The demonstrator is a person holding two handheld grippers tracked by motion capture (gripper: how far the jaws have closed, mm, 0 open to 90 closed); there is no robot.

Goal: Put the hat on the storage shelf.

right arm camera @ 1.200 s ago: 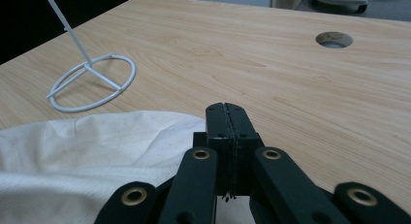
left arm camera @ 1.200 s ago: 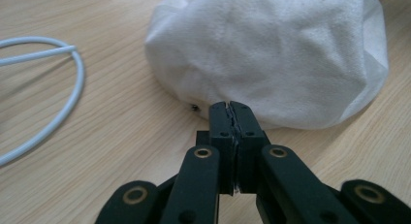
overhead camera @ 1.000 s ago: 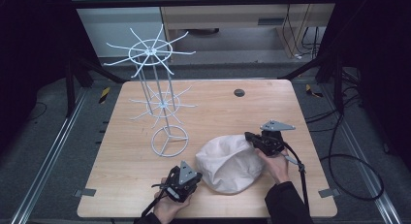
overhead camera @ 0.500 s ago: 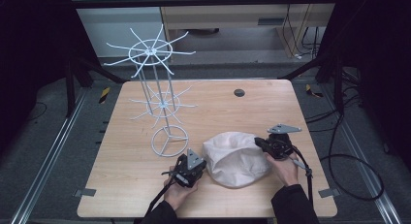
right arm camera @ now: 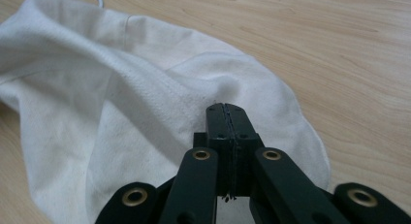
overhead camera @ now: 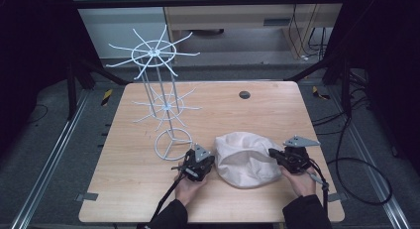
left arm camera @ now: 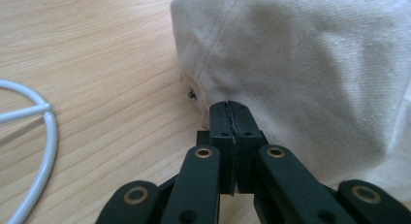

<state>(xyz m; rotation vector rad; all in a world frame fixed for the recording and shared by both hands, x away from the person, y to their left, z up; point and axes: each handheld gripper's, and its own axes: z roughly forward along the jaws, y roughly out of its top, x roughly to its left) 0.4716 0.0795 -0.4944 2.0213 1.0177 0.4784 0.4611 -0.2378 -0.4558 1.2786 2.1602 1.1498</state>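
Note:
A cream cloth cap (overhead camera: 245, 159) lies crumpled on the wooden table (overhead camera: 277, 110), near the front. My left gripper (overhead camera: 213, 164) is at the cap's left edge; in the left gripper view its jaws (left arm camera: 229, 107) are pressed together, tips against the cap's stitched rim (left arm camera: 315, 64), and no cloth shows between them. My right gripper (overhead camera: 272, 153) is at the cap's right side. In the right gripper view its jaws (right arm camera: 226, 109) are shut too, lying over the soft fabric (right arm camera: 121, 112). A white wire rack (overhead camera: 154, 53) with two tiers of spokes stands at the left, its ring base (overhead camera: 173, 143) close to the left gripper.
A small black disc (overhead camera: 244, 94) is set into the table toward the back. The ring base's white wire (left arm camera: 46, 136) curves just left of the left gripper. Grey tape tabs (overhead camera: 89, 196) mark the front corners. Cables (overhead camera: 356, 164) trail off the table's right side.
My left gripper has moved up and right to the cap's left edge. My right gripper has shifted right and toward the front. The cap has slid slightly right and looks more bunched.

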